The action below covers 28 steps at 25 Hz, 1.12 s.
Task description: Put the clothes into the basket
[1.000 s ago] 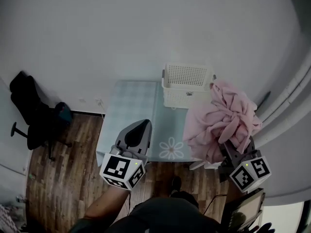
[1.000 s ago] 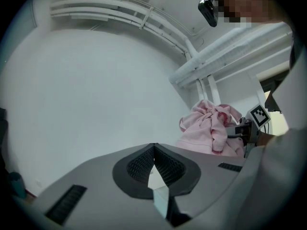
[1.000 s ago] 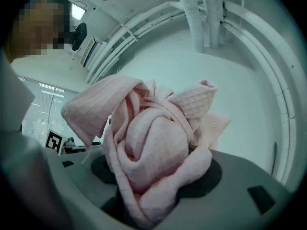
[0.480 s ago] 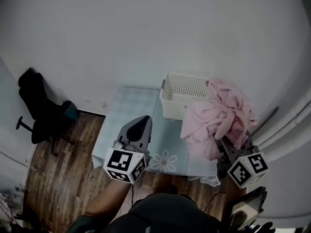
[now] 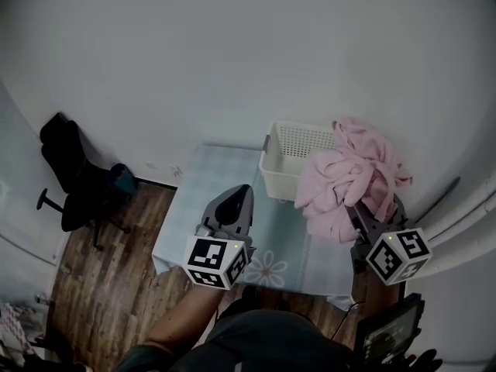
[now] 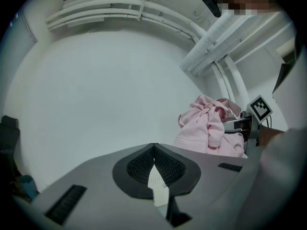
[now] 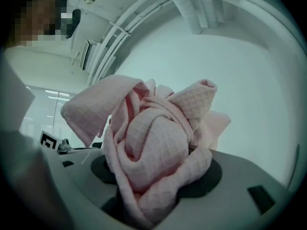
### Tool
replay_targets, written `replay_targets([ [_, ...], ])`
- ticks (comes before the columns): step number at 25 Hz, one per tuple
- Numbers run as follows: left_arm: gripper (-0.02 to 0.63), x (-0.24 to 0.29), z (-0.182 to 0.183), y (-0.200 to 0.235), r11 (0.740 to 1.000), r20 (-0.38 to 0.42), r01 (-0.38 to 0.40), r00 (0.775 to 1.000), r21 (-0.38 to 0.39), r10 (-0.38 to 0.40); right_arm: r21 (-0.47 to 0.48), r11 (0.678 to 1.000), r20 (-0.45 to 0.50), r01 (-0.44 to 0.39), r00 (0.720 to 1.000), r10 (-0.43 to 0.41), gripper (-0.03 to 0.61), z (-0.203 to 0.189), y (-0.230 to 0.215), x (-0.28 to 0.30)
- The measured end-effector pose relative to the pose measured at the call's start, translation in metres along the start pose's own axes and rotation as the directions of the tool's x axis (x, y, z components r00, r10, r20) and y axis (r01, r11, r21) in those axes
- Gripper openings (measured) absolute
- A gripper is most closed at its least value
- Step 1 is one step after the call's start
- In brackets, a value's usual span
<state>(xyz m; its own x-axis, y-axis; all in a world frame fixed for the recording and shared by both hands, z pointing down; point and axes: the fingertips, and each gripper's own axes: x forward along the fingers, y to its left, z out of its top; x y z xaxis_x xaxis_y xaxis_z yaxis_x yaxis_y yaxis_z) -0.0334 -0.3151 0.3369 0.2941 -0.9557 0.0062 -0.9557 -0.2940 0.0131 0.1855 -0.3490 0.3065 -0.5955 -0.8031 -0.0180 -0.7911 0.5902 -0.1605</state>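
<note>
A bundle of pink waffle-weave clothes (image 5: 349,180) hangs from my right gripper (image 5: 360,211), whose jaws are shut on it; the fingertips are buried in the fabric. The bundle fills the right gripper view (image 7: 153,147) and overlaps the right rim of the white perforated basket (image 5: 294,157), which stands at the back of the pale blue table (image 5: 209,180). My left gripper (image 5: 239,194) hovers over the table's middle, left of the basket, jaws shut (image 6: 153,147) with nothing in them. The left gripper view shows the pink clothes (image 6: 208,128) at right.
A black office chair (image 5: 77,180) stands on the wooden floor (image 5: 101,285) left of the table. White pipes (image 5: 465,215) run along the right wall. A dark screen (image 5: 387,333) sits low at right. A white wall rises behind the table.
Both grippers have travelled forward toward the basket. The pink bundle, earlier out over the table's right edge, now hangs against the basket's right side.
</note>
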Motion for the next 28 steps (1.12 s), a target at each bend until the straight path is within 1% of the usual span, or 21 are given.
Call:
replay_targets([
  [4, 0.009, 0.027, -0.008, 0.014, 1.0, -0.004, 0.025, 1.0, -0.003, -0.025, -0.004, 1.0, -0.013, 0.027, 1.0, -0.027, 0.312, 0.002, -0.014, 0.032],
  [11, 0.009, 0.094, -0.011, 0.048, 0.997, -0.003, 0.08, 0.997, -0.002, -0.08, -0.013, 0.995, -0.036, 0.094, 0.995, -0.095, 0.313, 0.001, -0.047, 0.101],
  [14, 0.009, 0.119, -0.016, 0.057, 0.994, -0.009, 0.107, 0.994, -0.008, -0.107, -0.014, 0.991, -0.073, 0.136, 0.988, -0.136, 0.311, -0.008, -0.068, 0.128],
  [17, 0.009, 0.145, -0.023, 0.063, 0.991, -0.024, 0.131, 0.991, -0.024, -0.132, -0.009, 0.983, -0.124, 0.182, 0.976, -0.181, 0.311, -0.023, -0.092, 0.152],
  [21, 0.009, 0.183, -0.048, 0.07, 0.987, -0.066, 0.144, 0.987, -0.077, -0.149, 0.002, 0.975, -0.206, 0.221, 0.954, -0.216, 0.313, -0.059, -0.122, 0.181],
  [25, 0.009, 0.215, -0.071, 0.072, 0.986, -0.117, 0.147, 0.981, -0.082, -0.156, 0.028, 0.964, -0.29, 0.265, 0.925, -0.246, 0.312, -0.096, -0.147, 0.206],
  [28, 0.009, 0.234, -0.081, 0.074, 0.985, -0.126, 0.148, 0.979, -0.083, -0.158, 0.031, 0.959, -0.355, 0.283, 0.9, -0.254, 0.311, -0.122, -0.163, 0.221],
])
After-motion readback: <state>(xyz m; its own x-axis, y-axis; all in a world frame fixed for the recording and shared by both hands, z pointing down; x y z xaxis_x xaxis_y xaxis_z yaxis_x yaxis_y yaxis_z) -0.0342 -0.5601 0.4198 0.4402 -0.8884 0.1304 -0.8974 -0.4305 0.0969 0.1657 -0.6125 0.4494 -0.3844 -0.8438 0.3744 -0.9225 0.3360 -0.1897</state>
